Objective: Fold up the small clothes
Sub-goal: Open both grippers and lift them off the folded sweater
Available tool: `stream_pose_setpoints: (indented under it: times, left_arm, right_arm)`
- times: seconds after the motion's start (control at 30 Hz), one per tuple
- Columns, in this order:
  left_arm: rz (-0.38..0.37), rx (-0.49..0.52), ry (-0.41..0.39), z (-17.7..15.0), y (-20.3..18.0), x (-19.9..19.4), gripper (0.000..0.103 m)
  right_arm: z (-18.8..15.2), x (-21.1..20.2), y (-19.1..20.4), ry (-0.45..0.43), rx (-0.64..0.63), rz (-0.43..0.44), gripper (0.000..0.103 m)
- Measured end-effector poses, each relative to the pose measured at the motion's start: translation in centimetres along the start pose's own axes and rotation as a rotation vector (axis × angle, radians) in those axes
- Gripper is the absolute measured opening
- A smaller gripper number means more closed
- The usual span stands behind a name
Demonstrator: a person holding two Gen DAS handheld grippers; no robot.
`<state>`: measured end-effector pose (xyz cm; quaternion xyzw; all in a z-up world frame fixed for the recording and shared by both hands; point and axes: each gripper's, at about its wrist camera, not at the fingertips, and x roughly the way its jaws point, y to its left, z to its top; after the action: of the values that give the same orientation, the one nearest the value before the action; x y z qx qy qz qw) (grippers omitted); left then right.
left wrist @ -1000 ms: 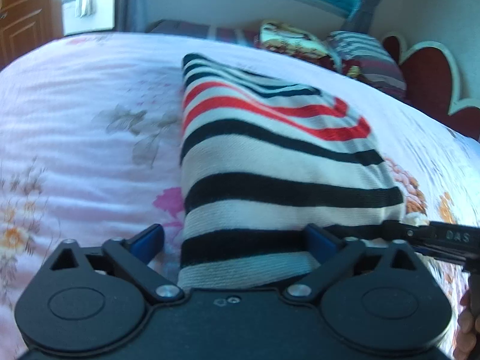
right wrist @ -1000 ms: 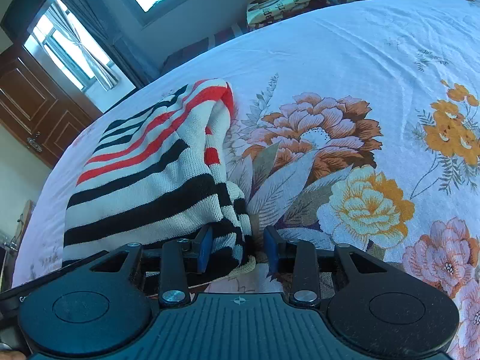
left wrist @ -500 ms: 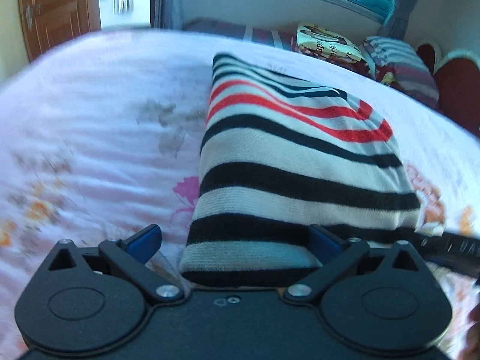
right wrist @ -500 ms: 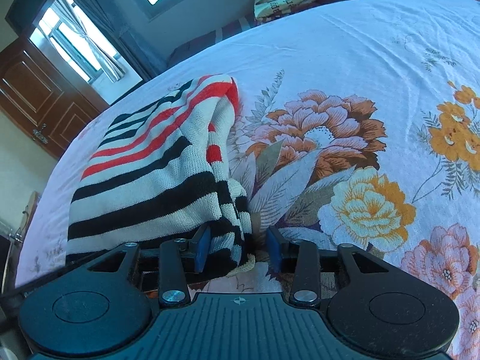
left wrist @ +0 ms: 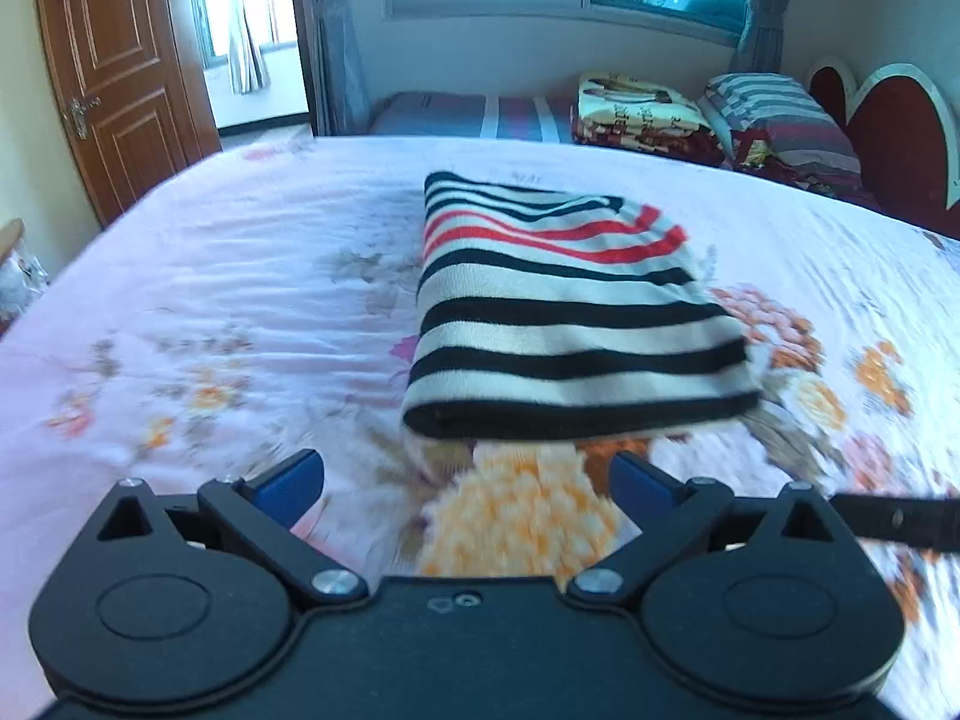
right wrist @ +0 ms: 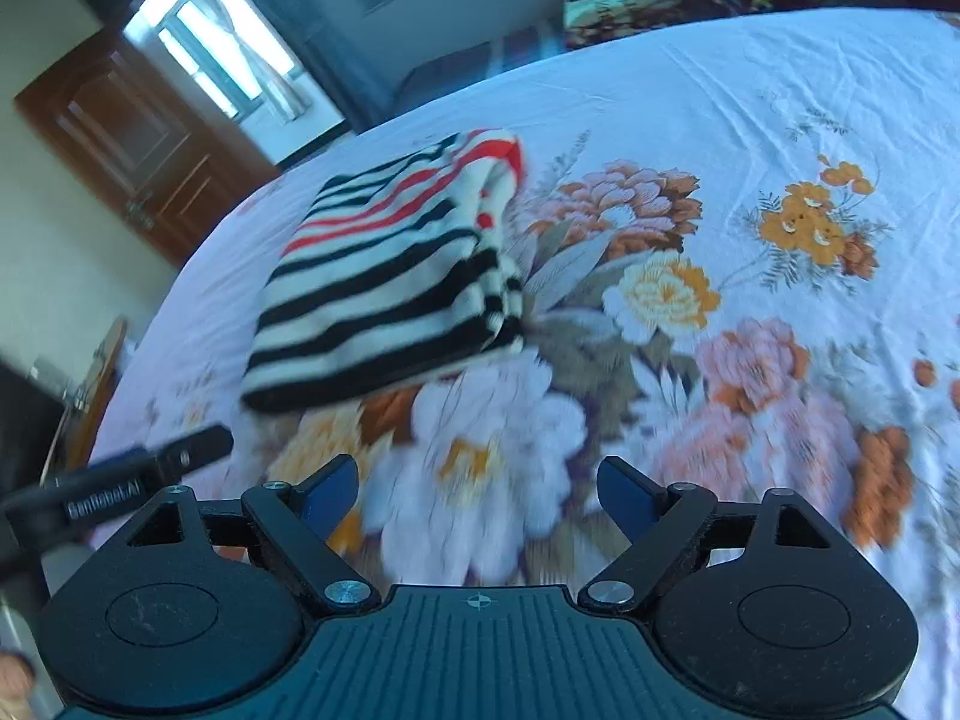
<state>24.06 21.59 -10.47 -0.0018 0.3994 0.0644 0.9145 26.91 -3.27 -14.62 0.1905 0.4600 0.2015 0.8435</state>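
Both grippers, left point(left wrist: 467, 477) and right point(right wrist: 478, 483), have backed off one folded striped sweater point(left wrist: 558, 312), jaws gaping, right's still widening.

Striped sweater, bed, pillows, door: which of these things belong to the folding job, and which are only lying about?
For the job:
- striped sweater, folded, lying on the bedsheet
- left gripper, open, nothing between its fingers
- right gripper, fingers opening, nothing between them

Only lying about:
- patterned blanket
- striped pillow
- wooden door
- headboard
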Motion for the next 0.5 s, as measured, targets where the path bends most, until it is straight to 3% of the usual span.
stream_pose_setpoints:
  times: [0.17, 0.3, 0.5]
  left_arm:
    - [0.004, -0.016, -0.06, -2.3, -0.2, -7.7, 0.101]
    - [0.054, -0.014, -0.106, -4.4, -0.9, -13.8, 0.102]
    - [0.062, -0.016, -0.147, -7.4, -1.3, -21.3, 0.102]
  right_arm:
    - [-4.1, -7.4, 3.7, -0.066, -0.151, -0.019, 0.101]
    - [-7.7, -14.7, 7.0, -0.211, -0.248, -0.051, 0.103]
    - [-12.6, -23.8, 10.1, -0.415, -0.301, -0.123, 0.103]
